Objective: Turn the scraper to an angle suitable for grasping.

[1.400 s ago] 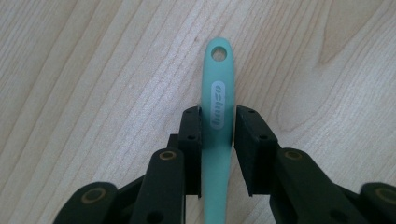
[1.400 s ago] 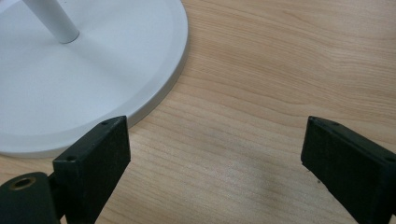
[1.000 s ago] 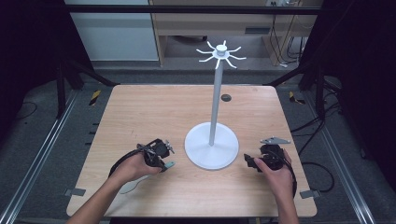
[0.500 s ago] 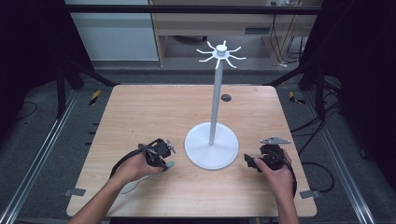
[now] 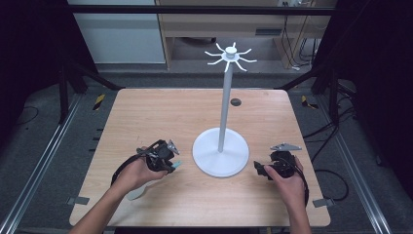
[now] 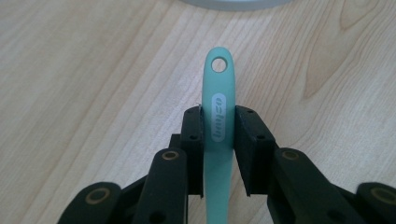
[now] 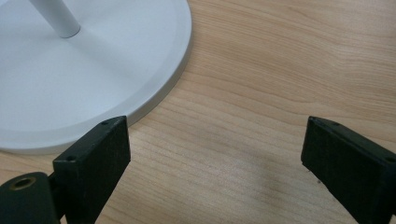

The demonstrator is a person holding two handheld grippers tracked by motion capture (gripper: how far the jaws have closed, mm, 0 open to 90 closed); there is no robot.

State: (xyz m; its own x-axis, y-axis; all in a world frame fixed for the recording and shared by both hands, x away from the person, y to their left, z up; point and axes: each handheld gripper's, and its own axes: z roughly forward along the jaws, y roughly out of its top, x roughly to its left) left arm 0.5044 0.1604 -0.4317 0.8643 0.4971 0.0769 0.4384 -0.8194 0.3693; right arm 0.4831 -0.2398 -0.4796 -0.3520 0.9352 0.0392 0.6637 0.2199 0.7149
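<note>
Gripping the teal utensil handle (image 6: 218,116) in my left gripper (image 6: 218,140); right gripper (image 7: 215,154) jaws wide apart beside the white stand base (image 7: 93,70).

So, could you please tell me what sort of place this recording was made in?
Probably a lab recording station: a wooden table inside a dark metal frame, loose cables behind it, and a white hanging stand set up as a test prop.

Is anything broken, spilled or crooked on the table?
Nothing stands out. The white hook stand is upright on the wooden table, its hooks bare. The left gripper holds a teal utensil handle straight between its pads; the right gripper is open on nothing.
</note>
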